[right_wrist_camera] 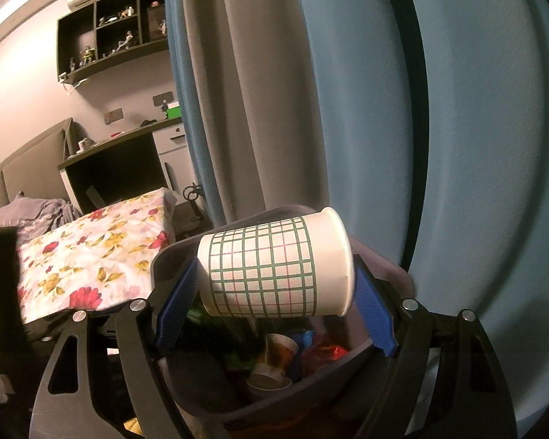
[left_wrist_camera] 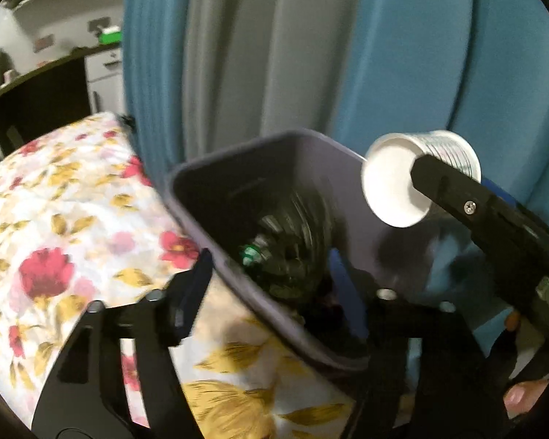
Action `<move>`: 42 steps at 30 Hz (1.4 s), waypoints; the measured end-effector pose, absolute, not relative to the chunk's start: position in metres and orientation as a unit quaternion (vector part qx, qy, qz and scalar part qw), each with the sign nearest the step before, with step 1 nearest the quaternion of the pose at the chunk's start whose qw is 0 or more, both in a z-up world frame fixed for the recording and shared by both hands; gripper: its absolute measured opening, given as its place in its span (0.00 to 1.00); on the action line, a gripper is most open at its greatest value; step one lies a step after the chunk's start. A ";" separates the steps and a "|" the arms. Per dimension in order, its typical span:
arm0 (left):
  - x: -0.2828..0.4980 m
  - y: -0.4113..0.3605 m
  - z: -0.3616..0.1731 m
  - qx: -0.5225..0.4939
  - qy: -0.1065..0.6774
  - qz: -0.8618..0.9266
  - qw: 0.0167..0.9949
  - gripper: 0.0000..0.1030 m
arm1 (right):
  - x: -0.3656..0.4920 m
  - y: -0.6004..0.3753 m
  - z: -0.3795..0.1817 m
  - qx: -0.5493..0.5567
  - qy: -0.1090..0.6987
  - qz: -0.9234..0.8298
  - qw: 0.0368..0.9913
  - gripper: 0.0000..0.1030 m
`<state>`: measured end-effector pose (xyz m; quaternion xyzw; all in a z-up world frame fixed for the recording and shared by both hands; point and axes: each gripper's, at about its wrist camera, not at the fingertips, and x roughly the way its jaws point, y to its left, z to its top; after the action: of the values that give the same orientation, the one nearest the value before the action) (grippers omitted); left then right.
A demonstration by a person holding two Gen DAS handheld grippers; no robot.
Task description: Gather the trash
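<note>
Black two-finger frames with blue pads sat nearest each lens. Behind them hung one blue and grey pleated curtain, the largest thing, with one flowered red and yellow bedspread left of the one dark grey plastic trash bin. Over that bin's mouth the right gripper clenched one white paper cup with a green grid print, lying sideways between its pads. The left gripper stood released, nothing between its jaws, astride the bin's near wall. Inside the bin lay one dark plastic bottle among mixed wrappers.
</note>
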<state>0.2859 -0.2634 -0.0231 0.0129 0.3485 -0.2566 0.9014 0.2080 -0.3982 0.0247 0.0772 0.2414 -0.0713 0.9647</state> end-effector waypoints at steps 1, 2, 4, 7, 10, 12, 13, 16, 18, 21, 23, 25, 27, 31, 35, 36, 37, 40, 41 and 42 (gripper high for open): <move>0.285 -0.257 -0.022 0.007 0.346 -0.252 0.904 0.73 | 0.210 -0.399 0.024 0.080 0.244 -0.071 0.964 0.76; 0.283 -0.247 -0.021 0.000 0.343 -0.238 0.909 0.74 | 0.212 -0.399 0.021 0.080 0.249 -0.073 0.963 0.76; 0.279 -0.234 -0.018 -0.003 0.334 -0.218 0.917 0.76 | 0.216 -0.397 0.017 0.074 0.257 -0.072 0.961 0.76; 0.265 -0.212 -0.011 0.006 0.310 -0.170 0.935 0.81 | 0.224 -0.393 0.006 0.065 0.274 -0.069 0.957 0.76; 0.250 -0.190 -0.001 0.006 0.285 -0.132 0.949 0.87 | 0.232 -0.391 -0.005 0.059 0.291 -0.072 0.952 0.76; 0.239 -0.178 0.003 0.010 0.274 -0.116 0.955 0.89 | 0.235 -0.390 -0.011 0.057 0.300 -0.076 0.949 0.76; 0.236 -0.175 0.005 0.013 0.270 -0.109 0.956 0.89 | 0.236 -0.390 -0.014 0.057 0.304 -0.077 0.948 0.76; 0.226 -0.163 0.006 0.021 0.266 -0.088 0.960 0.91 | 0.238 -0.390 -0.018 0.059 0.317 -0.074 0.944 0.78; 0.220 -0.155 0.006 0.018 0.268 -0.083 0.960 0.91 | 0.237 -0.389 -0.017 0.051 0.318 -0.078 0.944 0.82; 0.215 -0.145 0.002 0.009 0.275 -0.078 0.958 0.92 | 0.233 -0.385 -0.014 0.043 0.315 -0.082 0.945 0.85; 0.212 -0.139 0.002 0.004 0.278 -0.074 0.958 0.92 | 0.230 -0.383 -0.011 0.039 0.312 -0.083 0.945 0.85; 0.207 -0.133 0.002 0.001 0.277 -0.070 0.958 0.92 | 0.223 -0.380 -0.007 0.032 0.306 -0.087 0.948 0.87; 0.201 -0.128 0.002 -0.001 0.274 -0.065 0.959 0.93 | 0.215 -0.375 -0.003 0.025 0.299 -0.095 0.949 0.89; 0.188 -0.117 0.003 -0.008 0.269 -0.054 0.962 0.93 | 0.197 -0.355 0.008 0.000 0.272 -0.102 0.957 0.95; 0.174 -0.103 0.006 -0.014 0.262 -0.039 0.964 0.94 | 0.179 -0.329 0.017 -0.027 0.249 -0.092 0.964 0.95; 0.172 -0.100 0.007 -0.015 0.260 -0.037 0.965 0.94 | 0.174 -0.322 0.019 -0.029 0.245 -0.086 0.965 0.95; 0.169 -0.096 0.008 -0.016 0.258 -0.036 0.965 0.94 | 0.171 -0.317 0.020 -0.029 0.242 -0.081 0.966 0.95; 0.159 -0.085 0.010 -0.024 0.252 -0.038 0.967 0.94 | 0.160 -0.303 0.025 -0.025 0.235 -0.067 0.969 0.95; 0.156 -0.080 0.011 -0.026 0.252 -0.037 0.967 0.94 | 0.156 -0.299 0.026 -0.024 0.234 -0.065 0.970 0.95; 0.152 -0.076 0.012 -0.028 0.250 -0.035 0.967 0.94 | 0.152 -0.295 0.028 -0.020 0.234 -0.060 0.970 0.95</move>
<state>0.1519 -0.0761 0.0121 -0.0280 0.2501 -0.0347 0.9672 0.1523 -0.2950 0.0277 -0.0197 0.2339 -0.0603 0.9702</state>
